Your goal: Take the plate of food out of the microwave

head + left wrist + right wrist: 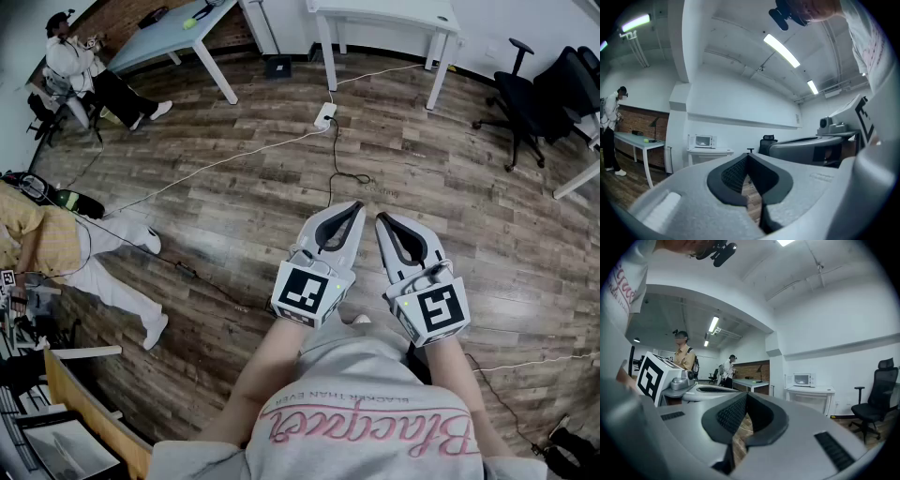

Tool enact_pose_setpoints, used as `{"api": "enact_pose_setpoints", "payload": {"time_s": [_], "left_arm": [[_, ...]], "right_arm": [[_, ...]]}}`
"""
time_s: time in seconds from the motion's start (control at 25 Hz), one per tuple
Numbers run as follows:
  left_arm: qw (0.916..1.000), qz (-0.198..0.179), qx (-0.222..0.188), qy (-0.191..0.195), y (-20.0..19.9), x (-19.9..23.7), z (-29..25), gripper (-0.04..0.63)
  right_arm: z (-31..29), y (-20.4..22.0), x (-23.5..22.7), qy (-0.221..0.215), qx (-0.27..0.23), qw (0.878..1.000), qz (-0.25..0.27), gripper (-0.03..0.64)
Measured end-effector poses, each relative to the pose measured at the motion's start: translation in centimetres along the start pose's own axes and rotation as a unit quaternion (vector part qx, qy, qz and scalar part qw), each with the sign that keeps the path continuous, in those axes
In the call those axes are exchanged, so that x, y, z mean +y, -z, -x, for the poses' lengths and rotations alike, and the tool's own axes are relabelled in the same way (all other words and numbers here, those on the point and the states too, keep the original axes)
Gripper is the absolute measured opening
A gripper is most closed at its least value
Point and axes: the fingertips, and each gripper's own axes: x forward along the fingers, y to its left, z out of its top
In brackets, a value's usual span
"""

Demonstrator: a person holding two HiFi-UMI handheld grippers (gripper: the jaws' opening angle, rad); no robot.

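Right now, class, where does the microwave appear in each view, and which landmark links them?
Head view: not in it.
Left gripper view: microwave, left of centre, on a white table.
Right gripper view: microwave, right of centre, on that table.
Shared landmark: the black office chair, right of the table.

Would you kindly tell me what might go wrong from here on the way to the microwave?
The cables crossing the floor could trip the person. The microwave stands far off and looks closed; the left gripper and right gripper are both shut, so a late opening may bump it.
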Motion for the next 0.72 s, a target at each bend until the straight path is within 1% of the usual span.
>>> {"api": "enact_pose_setpoints", "payload": {"time_s": [0.24, 0.44, 0.6, 0.72], "left_arm": [[0.9997, 0.0, -0.008, 0.023, -1.1, 3.9, 0.0, 0.006], [0.9993, -0.012, -0.017, 0.032, -2.1, 9.3, -0.7, 0.006], [0.9985, -0.011, -0.024, 0.049, -2.5, 13.7, -2.1, 0.006], [0.9977, -0.012, -0.026, 0.061, -2.7, 16.4, -3.2, 0.006]], "right_arm": [[-4.5, -1.1, 0.6, 0.013, -0.005, 1.0, -0.001, 0.014], [-9.9, -2.1, 1.4, 0.022, -0.004, 1.0, 0.003, 0.014], [-14.2, -3.0, 1.3, 0.023, -0.015, 1.0, -0.001, 0.014], [-16.9, -3.5, 0.6, 0.043, -0.019, 0.999, 0.0, 0.014]]}}
